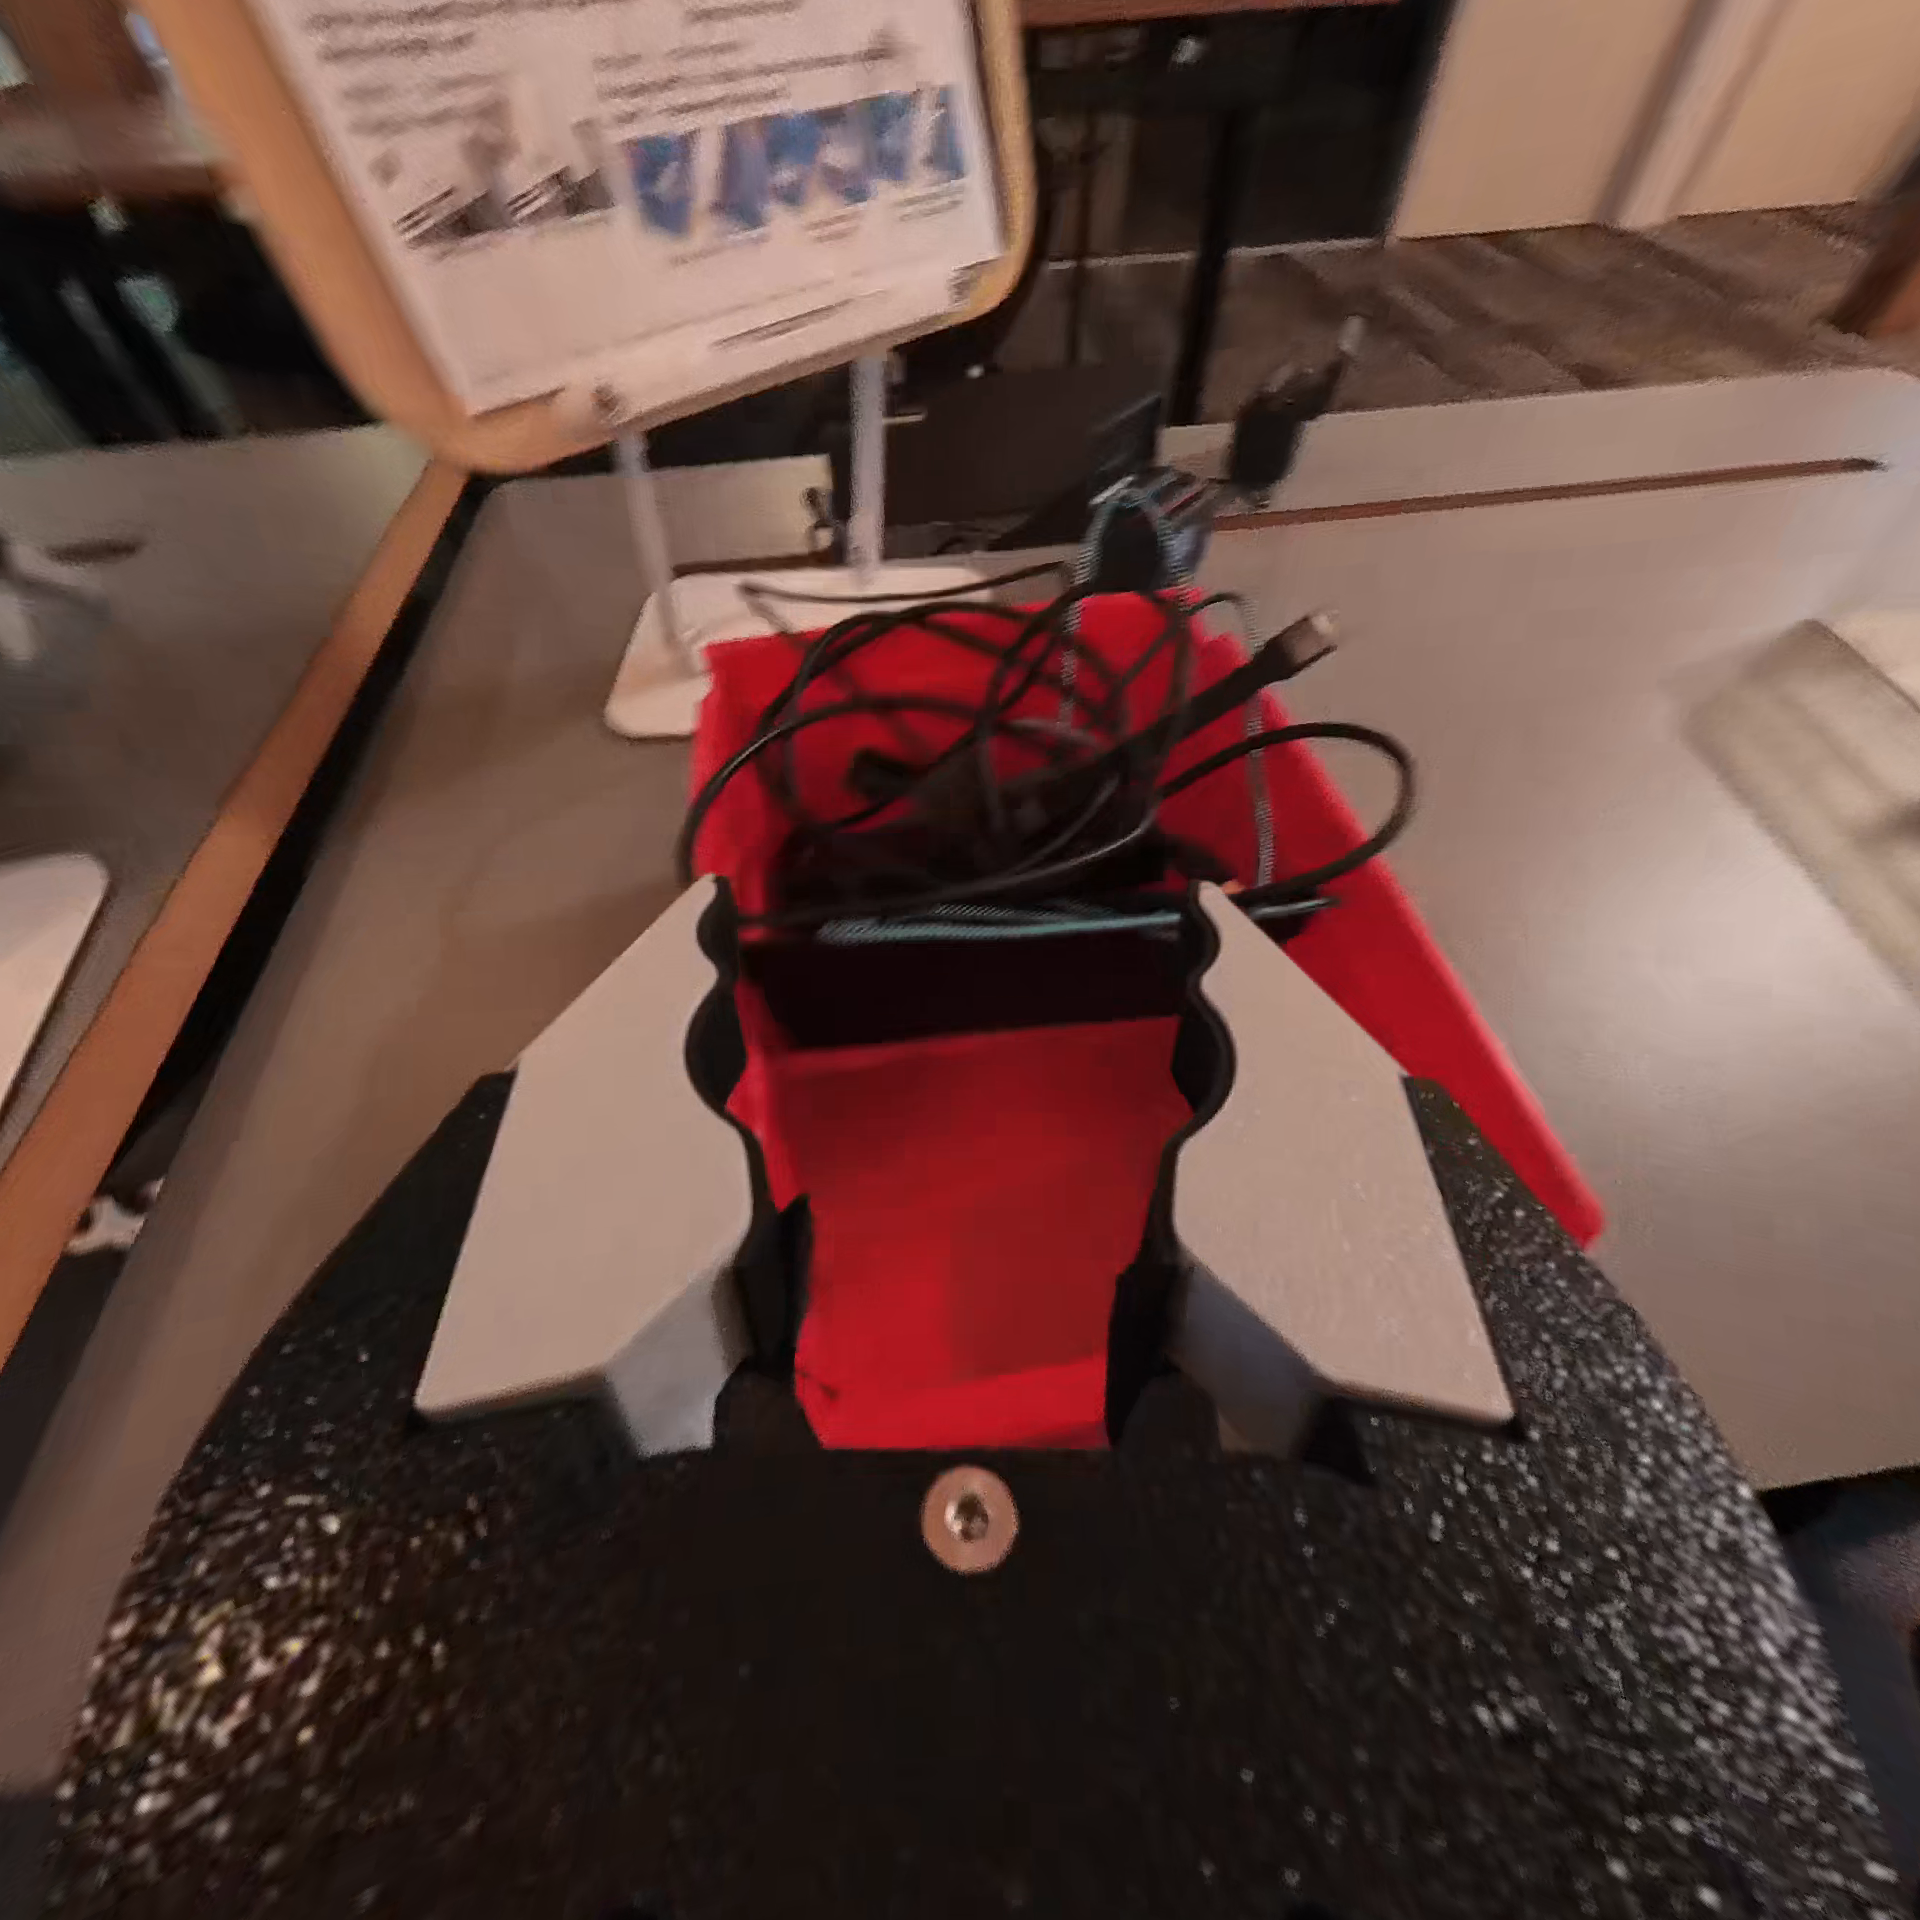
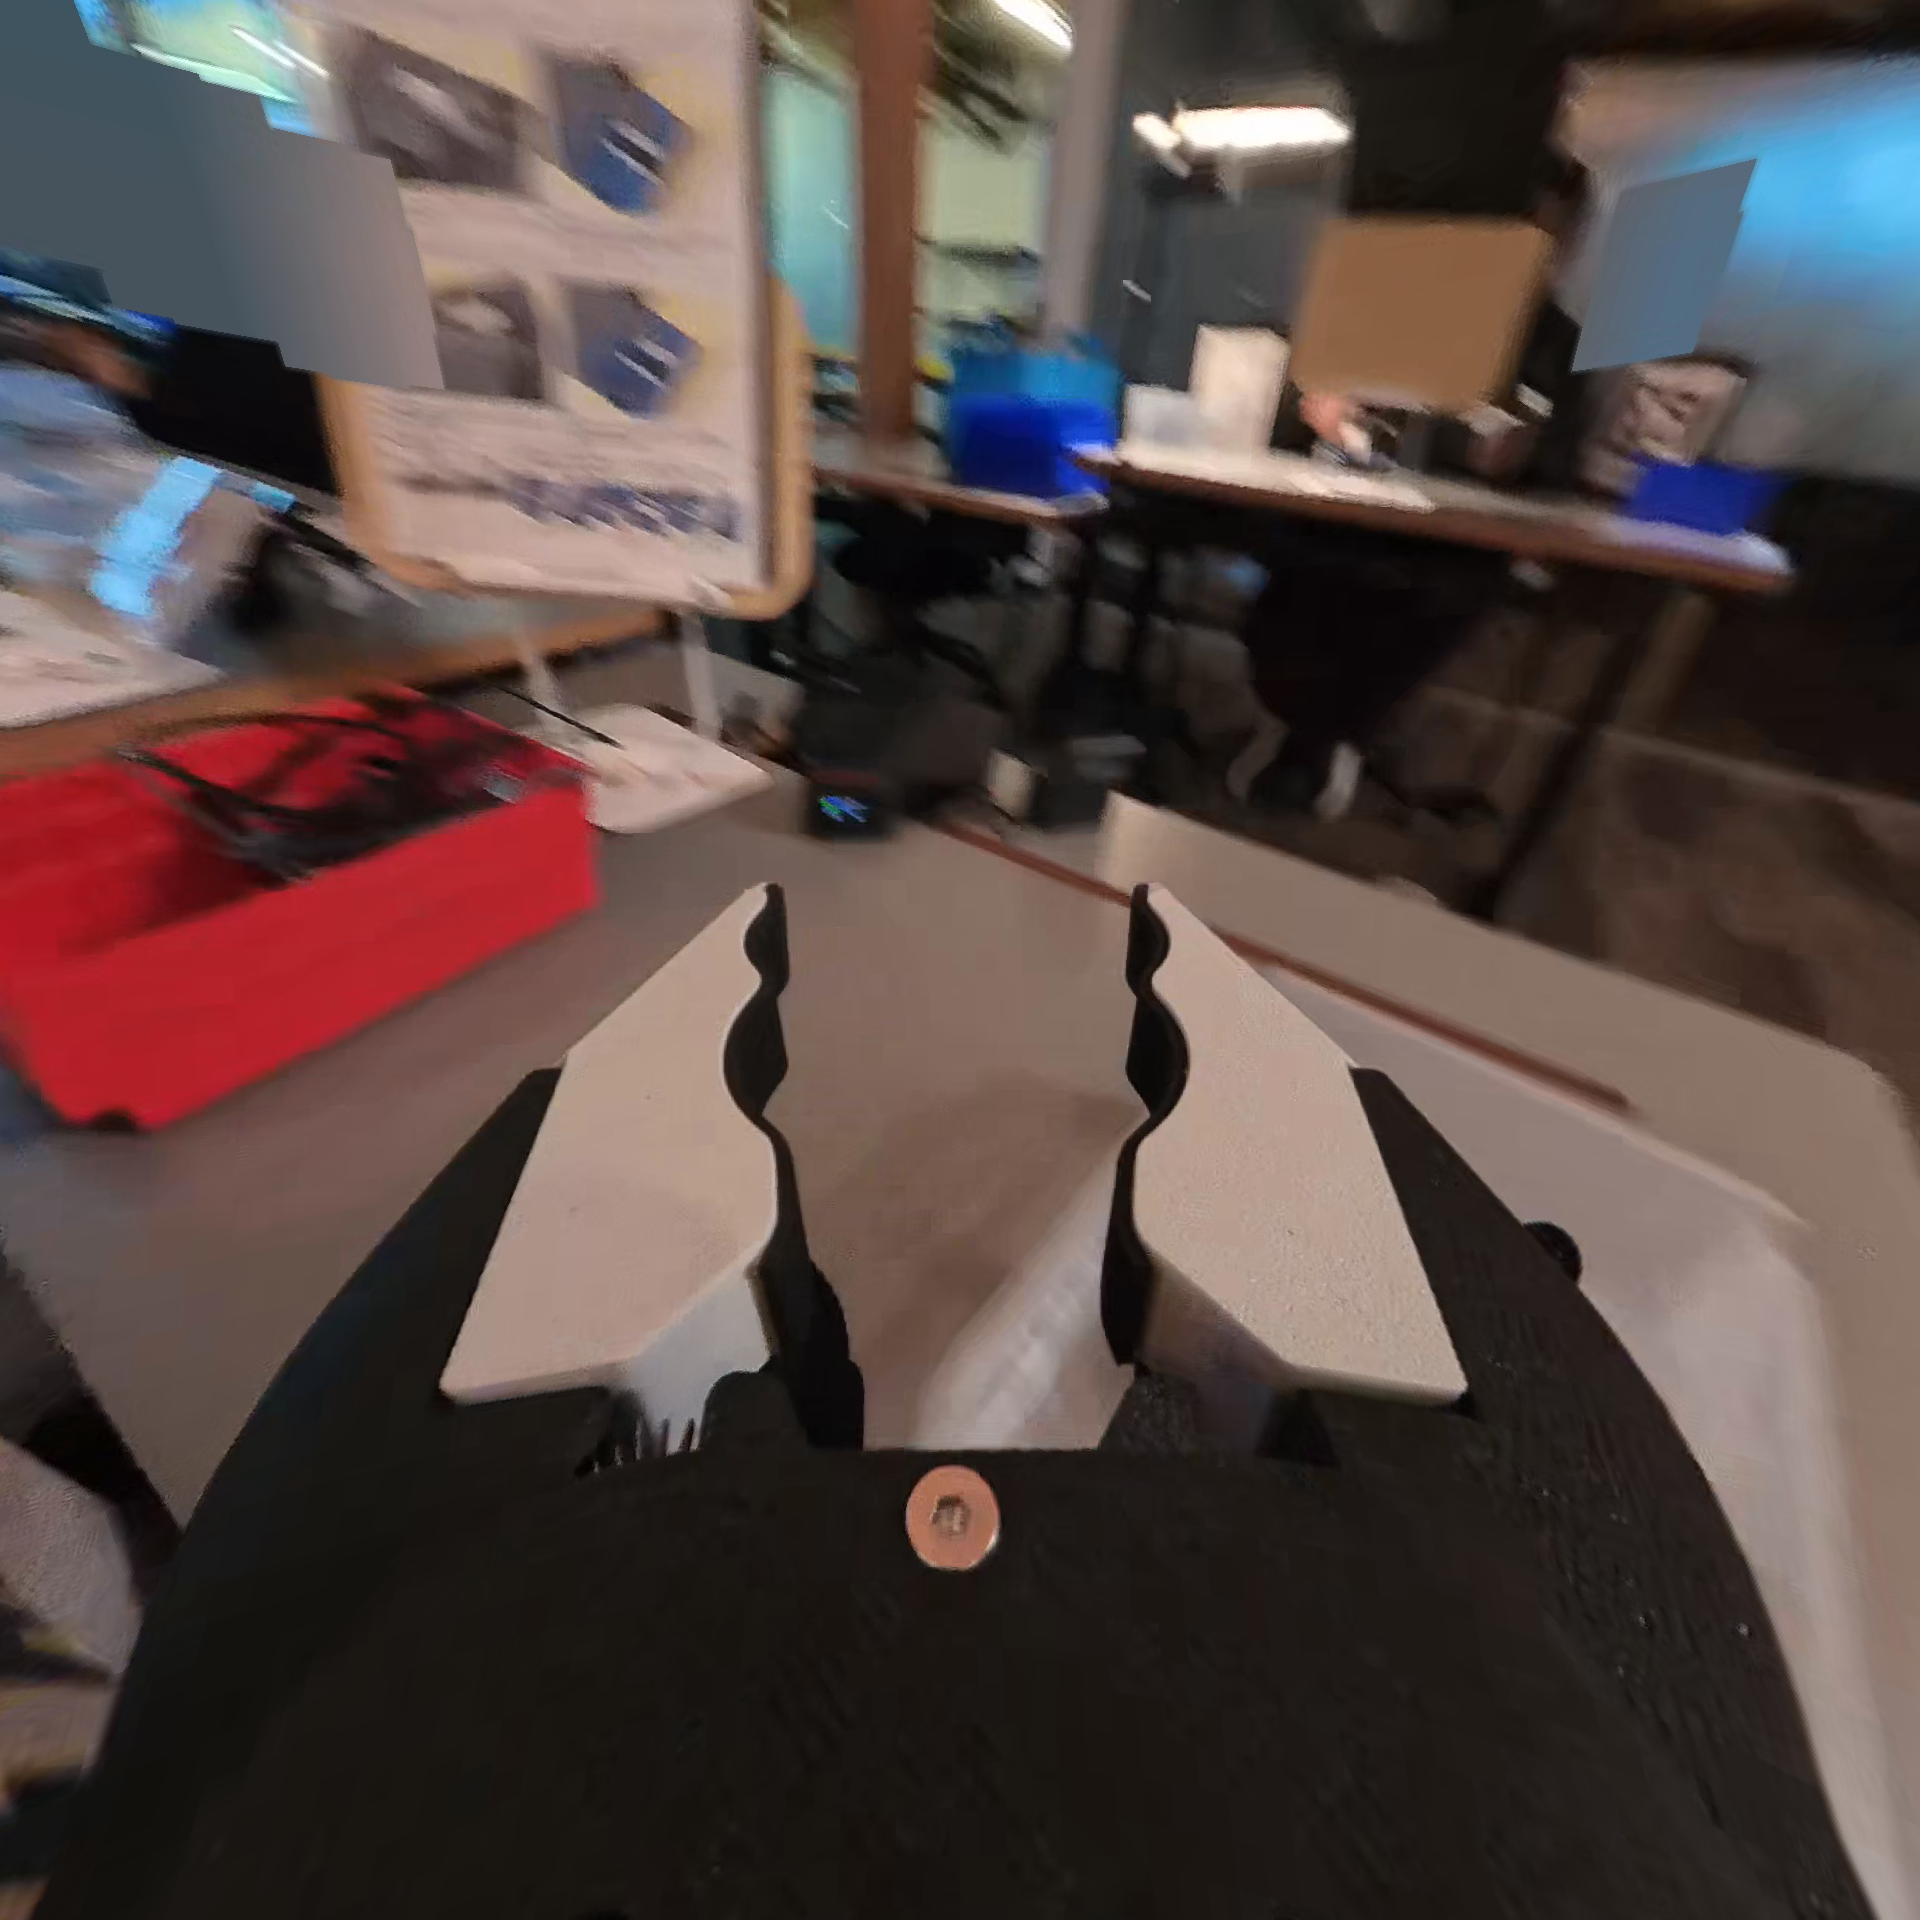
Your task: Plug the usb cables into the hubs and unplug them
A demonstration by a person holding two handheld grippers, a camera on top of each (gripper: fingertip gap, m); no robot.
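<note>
A red bin (image 1: 1455, 1039) stands on the grey table and holds a tangle of black USB cables (image 1: 935, 748). One USB plug (image 1: 1304, 639) sticks up at the bin's far right. My left gripper (image 1: 961, 904) is open and hovers over the bin. A black box-like hub (image 1: 956, 987) and a braided cable (image 1: 997, 920) lie between its fingertips; I cannot tell if they touch. My right gripper (image 2: 956, 894) is open and empty above the bare table, to the right of the red bin (image 2: 312, 966) and its cables (image 2: 291, 800).
A wood-framed sign board (image 1: 644, 208) on a white stand base (image 1: 665, 665) stands just behind the bin. A small black device (image 2: 847, 810) sits at the table's far edge. A wooden table edge (image 1: 208, 883) runs along the left. Tables with blue bins (image 2: 1029, 436) stand farther back. The tips of one gripper are about 50 cm away from the tips of the other. My left gripper is the nearer one to the USB plug (image 1: 1304, 639): about 20 cm, against 40 cm.
</note>
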